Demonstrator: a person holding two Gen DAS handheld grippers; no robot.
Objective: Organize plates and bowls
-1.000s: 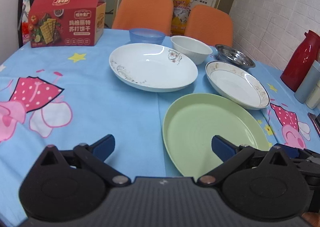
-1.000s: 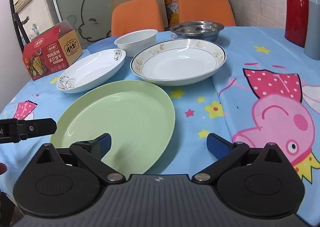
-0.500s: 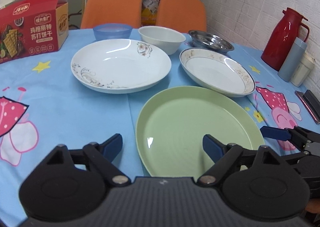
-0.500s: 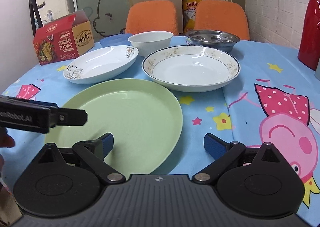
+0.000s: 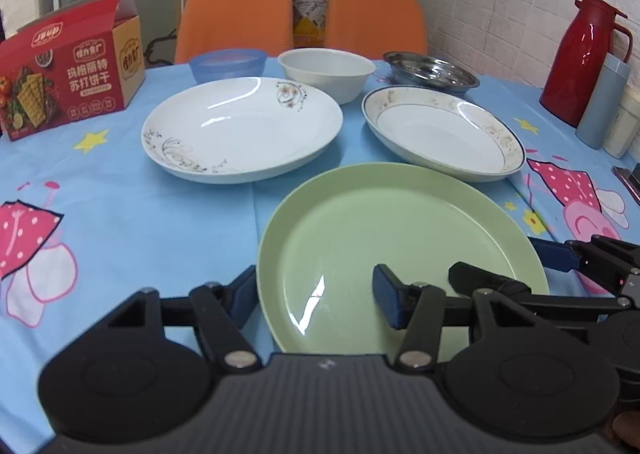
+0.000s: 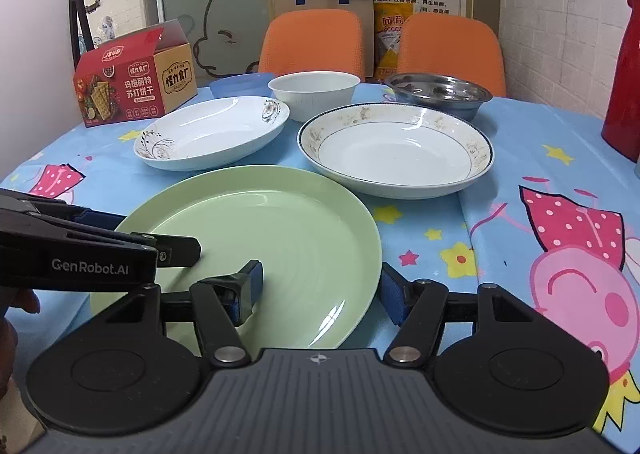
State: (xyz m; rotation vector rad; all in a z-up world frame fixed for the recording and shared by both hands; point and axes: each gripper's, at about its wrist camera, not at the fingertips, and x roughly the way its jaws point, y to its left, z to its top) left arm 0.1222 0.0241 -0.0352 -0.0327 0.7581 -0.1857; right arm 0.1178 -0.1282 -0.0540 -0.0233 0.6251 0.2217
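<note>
both grippers sit low at the near edge of the green plate (image 5: pixel 400 238), one at each side. left gripper (image 5: pixel 316 296) has its jaws apart and straddling the plate's left rim: one blue pad lies outside the rim over the tablecloth (image 5: pixel 120 214), the other is over the plate's inside. right gripper (image 6: pixel 320 296) is likewise spread across the plate's right rim, its left pad over the green surface and its right pad just outside the edge. neither pair of pads is pressed together on the rim, and whether they touch the plate i cannot tell. in each wrist view the other gripper's fingers reach in over the plate from the side.

beyond the green plate lie two white plates side by side: a flower-patterned plate (image 5: pixel 242 130) on the left and a gold-rimmed plate (image 5: pixel 442 132) on the right, the latter just beside the green plate's far rim. behind them stand a blue bowl (image 5: pixel 228 64), a white bowl (image 5: pixel 326 72) and a steel bowl (image 5: pixel 430 70) in a row. a red cracker box (image 5: pixel 68 74) stands far left, a red thermos (image 5: pixel 582 58) far right.
</note>
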